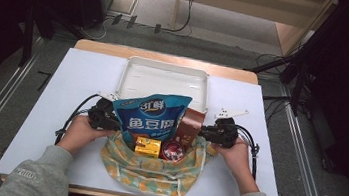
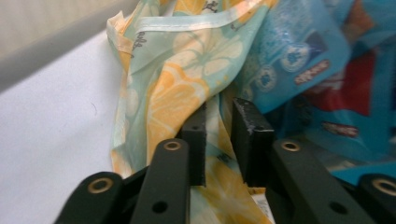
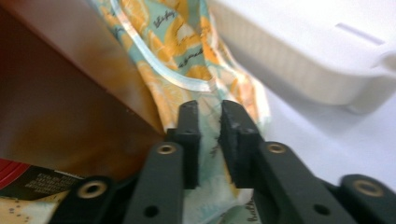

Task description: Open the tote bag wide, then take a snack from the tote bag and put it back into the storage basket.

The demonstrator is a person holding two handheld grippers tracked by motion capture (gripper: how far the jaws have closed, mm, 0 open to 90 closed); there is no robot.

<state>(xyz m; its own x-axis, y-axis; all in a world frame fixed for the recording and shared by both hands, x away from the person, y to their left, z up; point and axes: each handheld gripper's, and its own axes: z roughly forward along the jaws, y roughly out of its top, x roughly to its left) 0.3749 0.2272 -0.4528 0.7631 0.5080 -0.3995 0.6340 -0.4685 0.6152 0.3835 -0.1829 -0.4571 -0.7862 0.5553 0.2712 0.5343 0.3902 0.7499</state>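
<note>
Where Chinese lettering shows, blue snack pouch (image 1: 152,117), citrus-print cloth bag (image 1: 153,173)

Your right gripper (image 3: 208,140) has the fruit-print cloth bag (image 3: 187,60) between its jaws; left of the bag stands a brown box (image 3: 65,107), right of it a white tray (image 3: 317,51).

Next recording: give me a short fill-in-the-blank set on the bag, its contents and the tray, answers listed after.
1. The orange-and-teal patterned cloth bag lies on a white ____.
2. The tallest item in it is a large ____ snack pouch, beside a brown carton.
3. Each gripper, left and right, has the bag's ____ between its jaws.
4. The white plastic tray lies on the bag's ____ side.

Missing words: table; blue; fabric; far
</note>
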